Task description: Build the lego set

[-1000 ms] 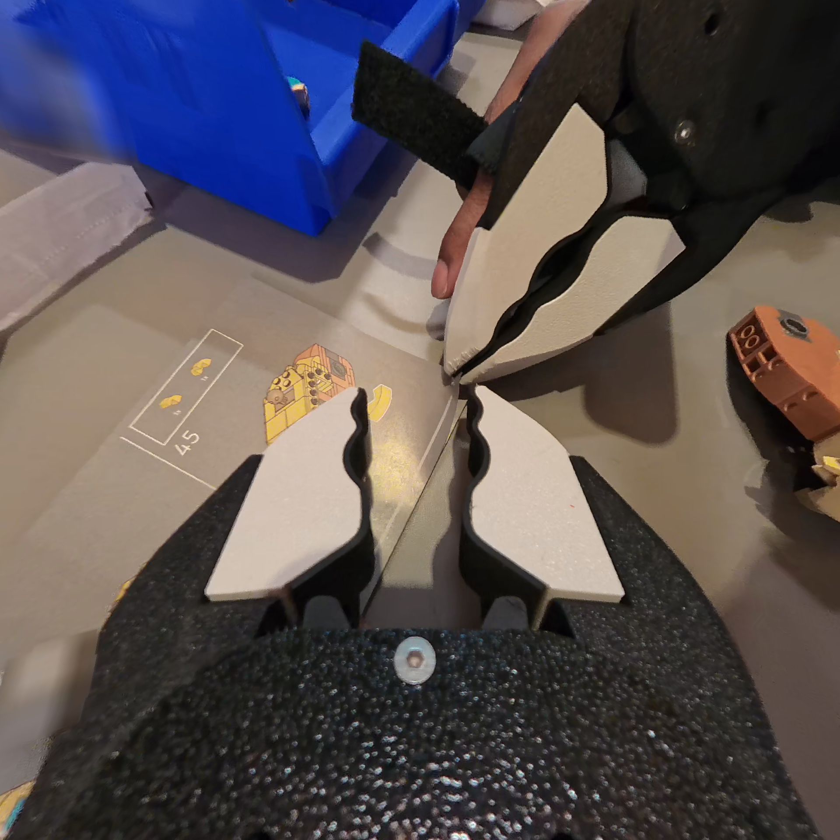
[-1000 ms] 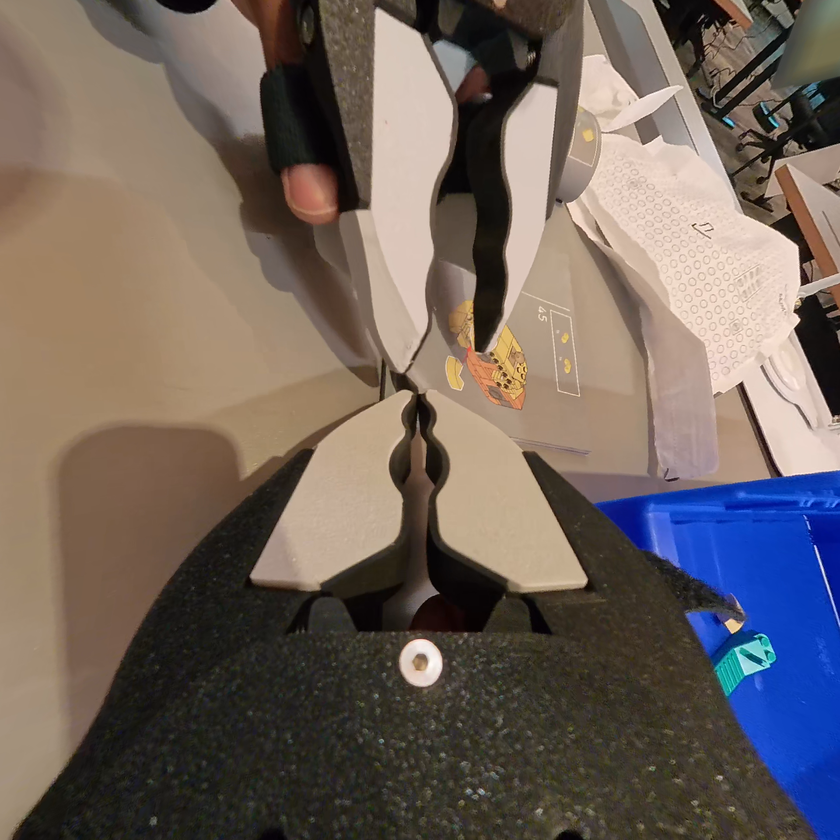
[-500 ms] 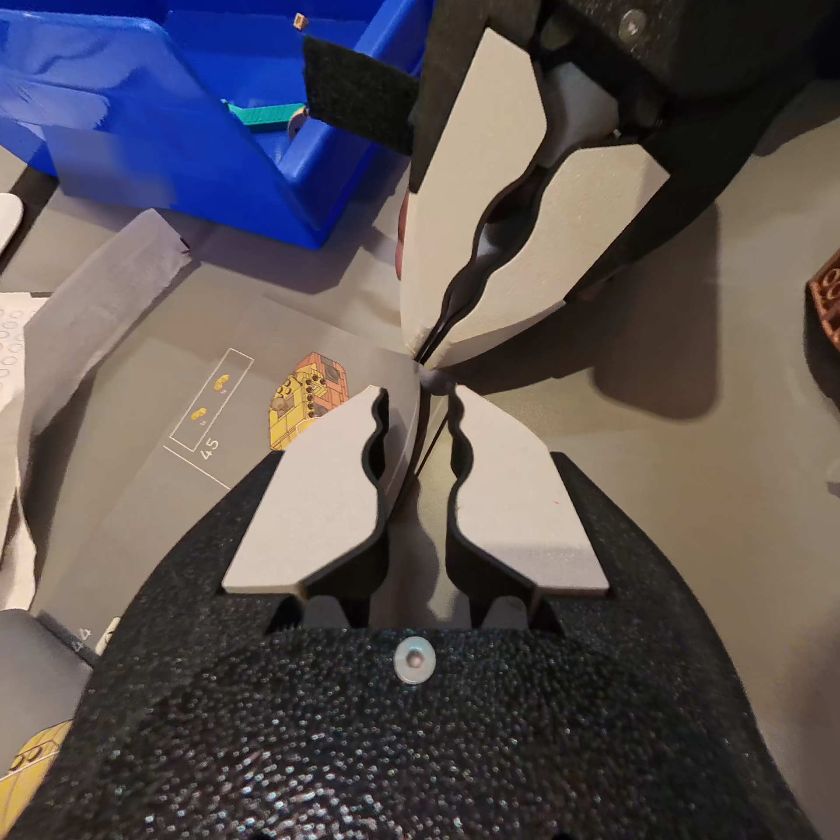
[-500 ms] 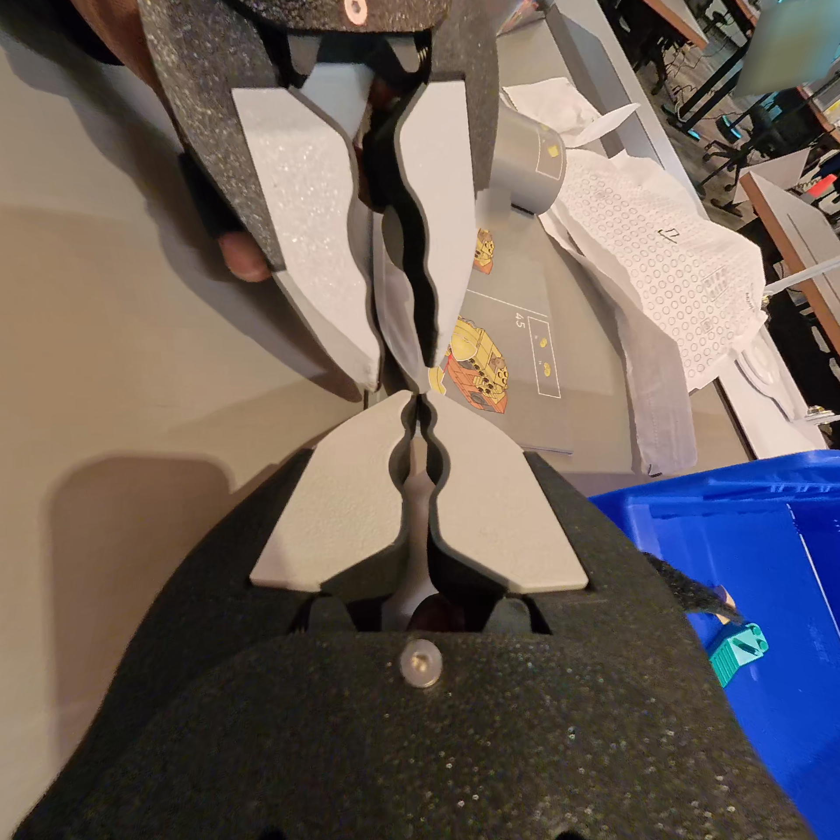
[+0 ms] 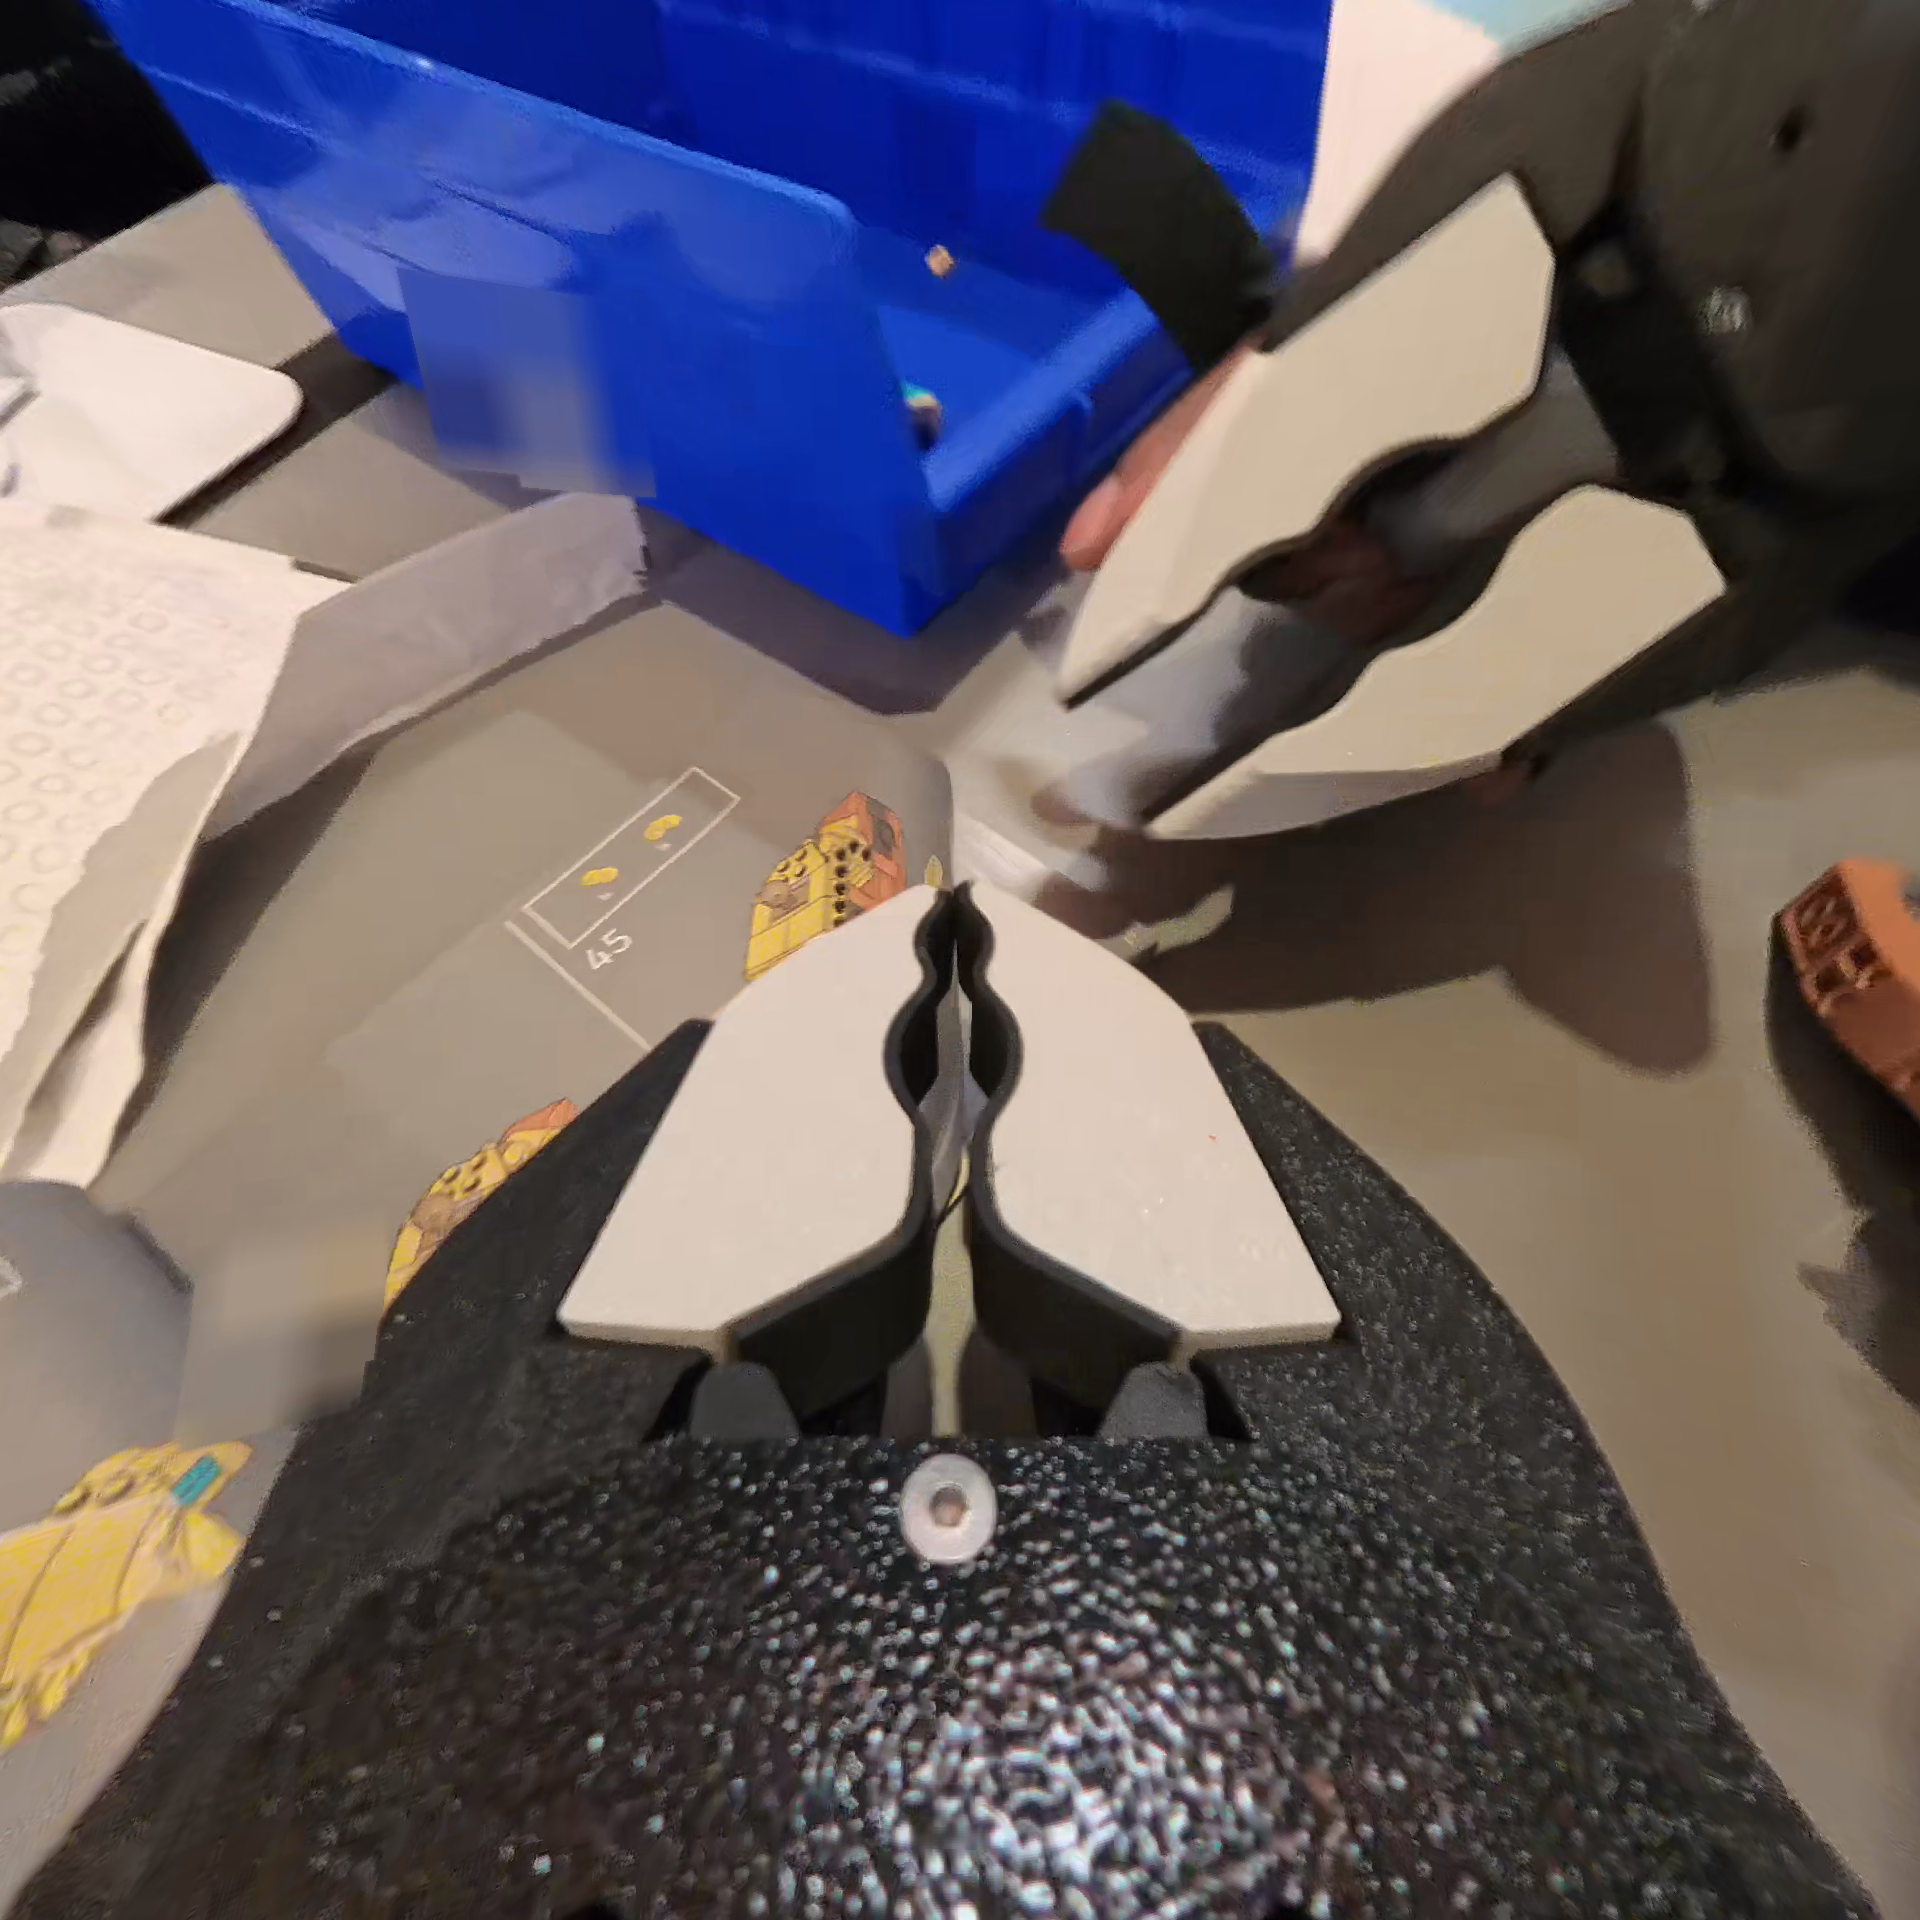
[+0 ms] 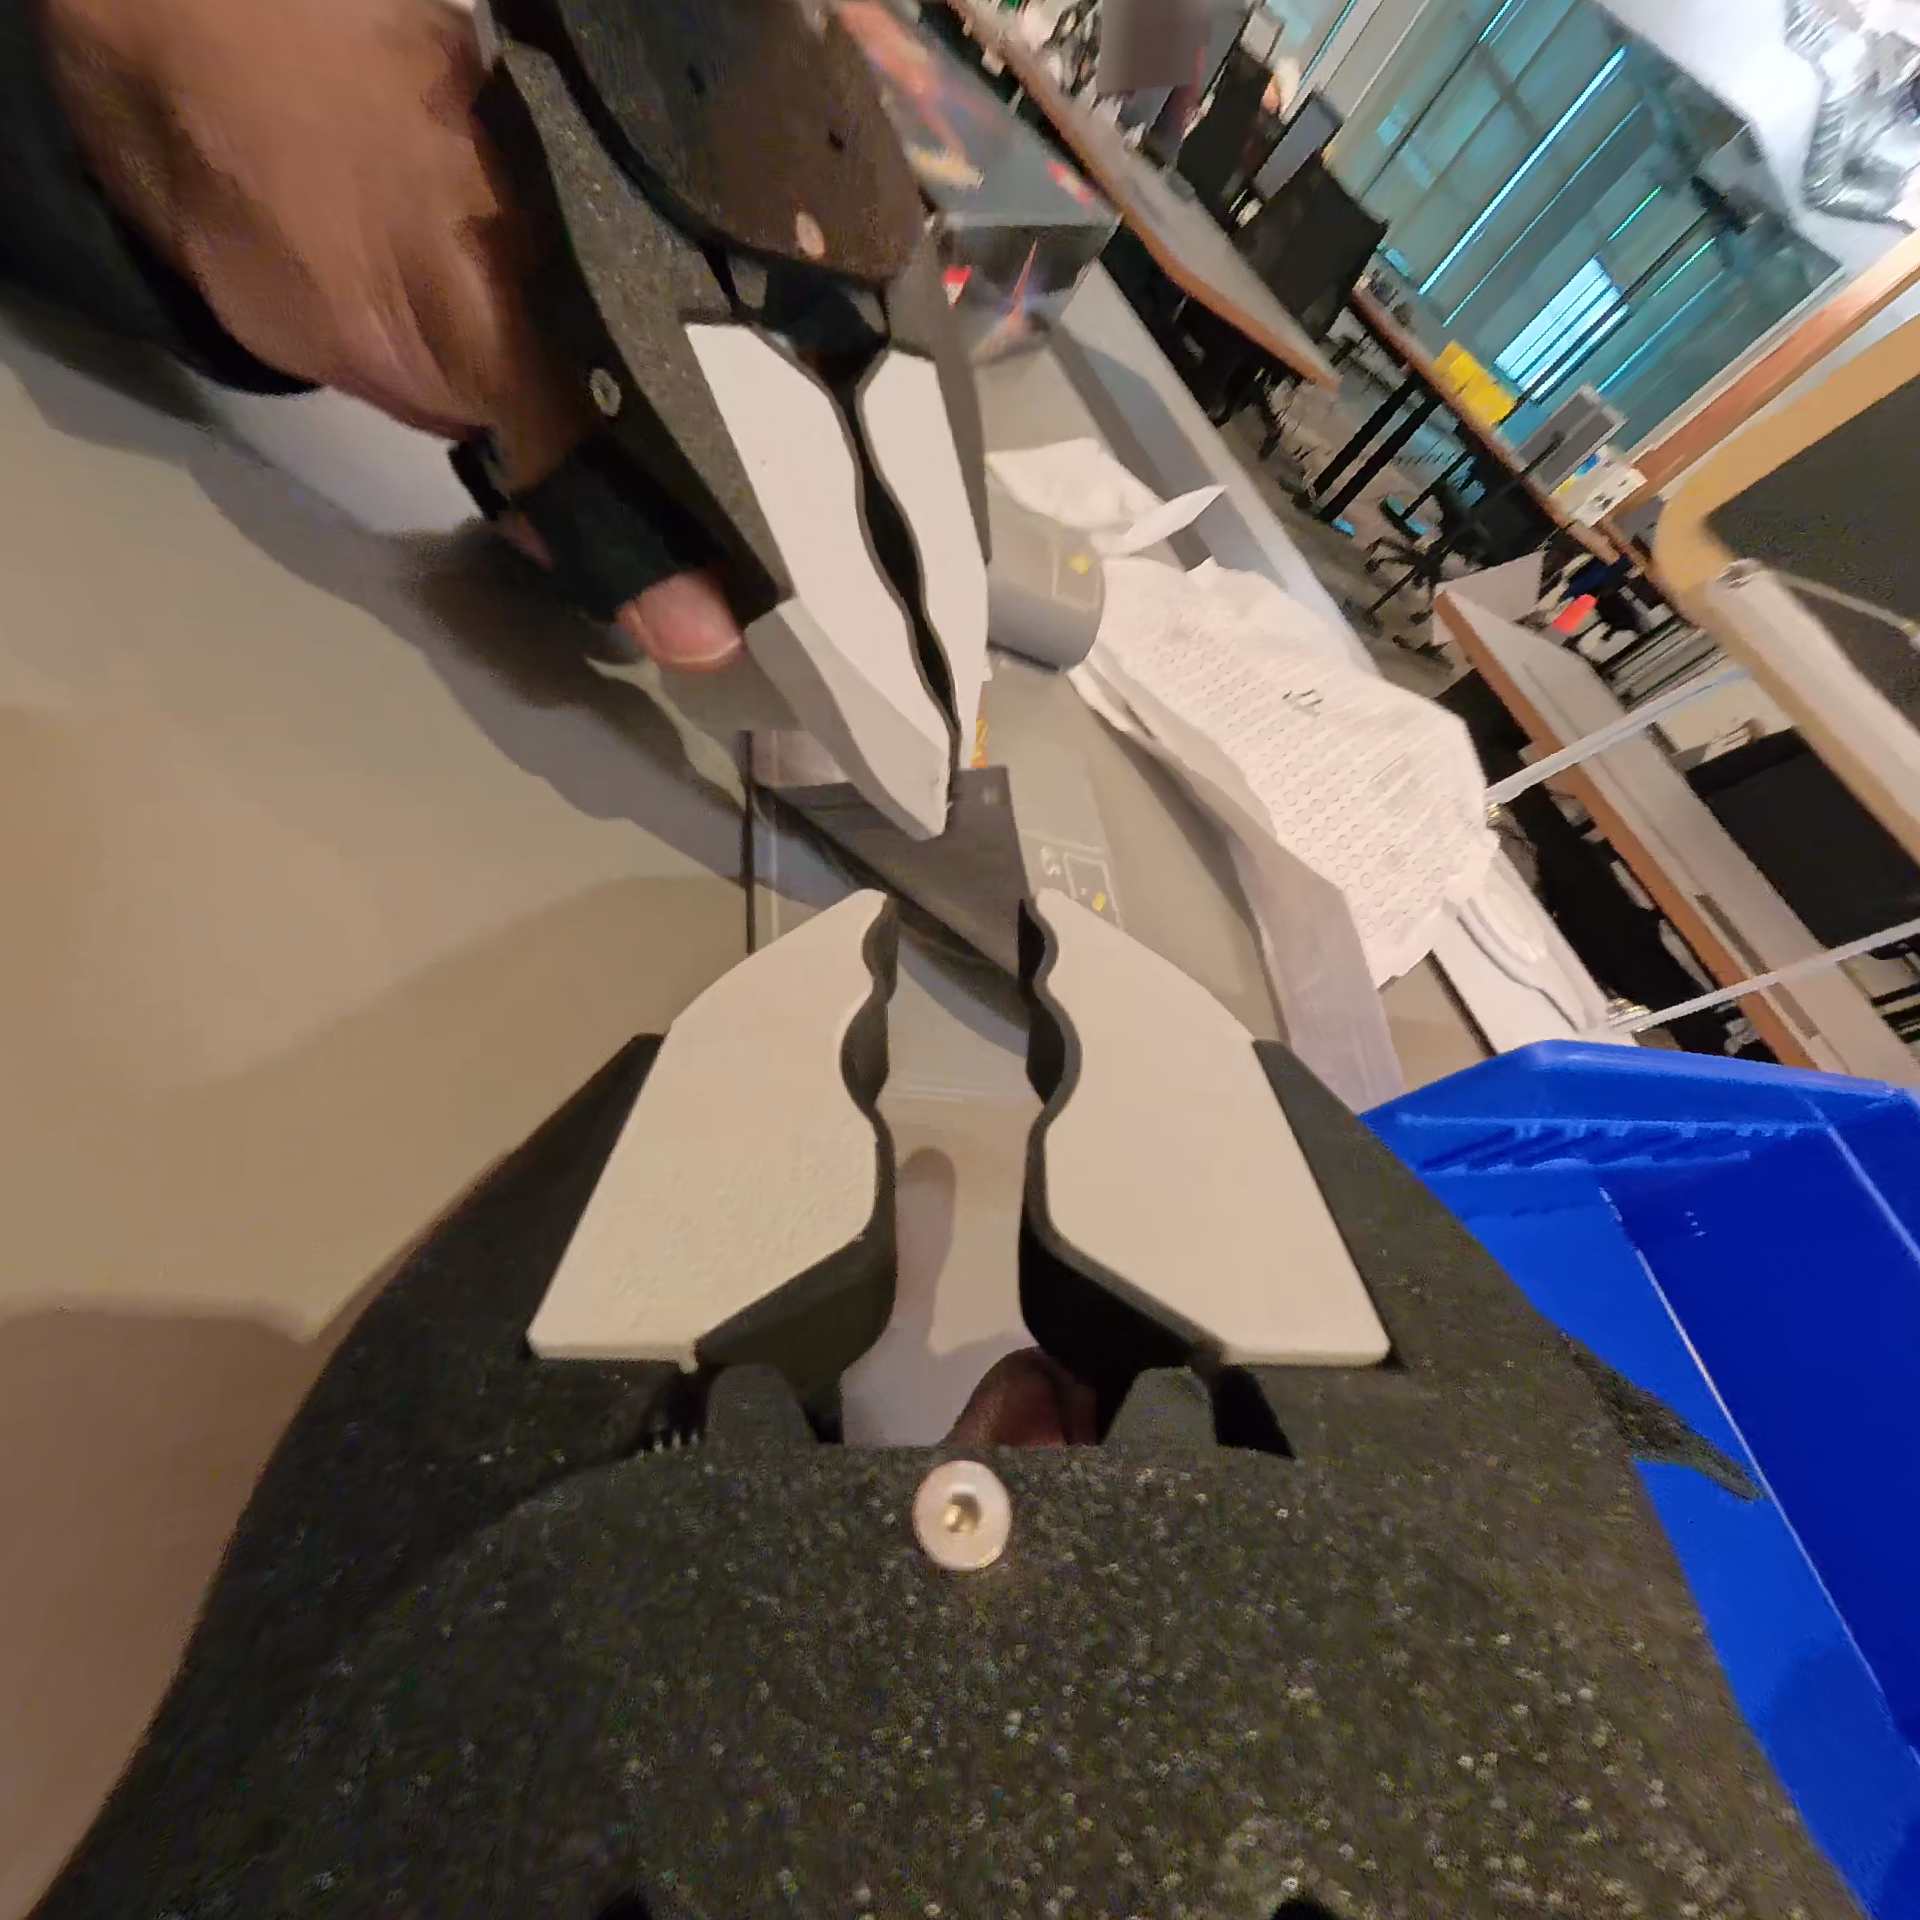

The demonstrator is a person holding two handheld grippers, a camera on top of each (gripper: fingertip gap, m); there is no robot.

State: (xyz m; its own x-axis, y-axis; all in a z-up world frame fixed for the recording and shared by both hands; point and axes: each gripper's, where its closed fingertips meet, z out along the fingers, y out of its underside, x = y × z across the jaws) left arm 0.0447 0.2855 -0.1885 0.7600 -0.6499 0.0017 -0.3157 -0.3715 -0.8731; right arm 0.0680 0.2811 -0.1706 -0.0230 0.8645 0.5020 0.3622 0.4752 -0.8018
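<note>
Left wrist view: left gripper (image 5: 954, 902) jaws clamped on a page of the instruction booklet (image 5: 499, 914) lying on the worktop (image 5: 1558, 1195).
Just beyond it, a blue bin (image 5: 727, 312) holds a few small pieces. Right gripper (image 6: 954, 914) jaws stand apart over the booklet's edge, bare. White perforated paper (image 5: 94, 675) lies left, a brown brick piece (image 5: 1849, 956) right.

Open-plan office: rows of desks (image 6: 1195, 208)
</note>
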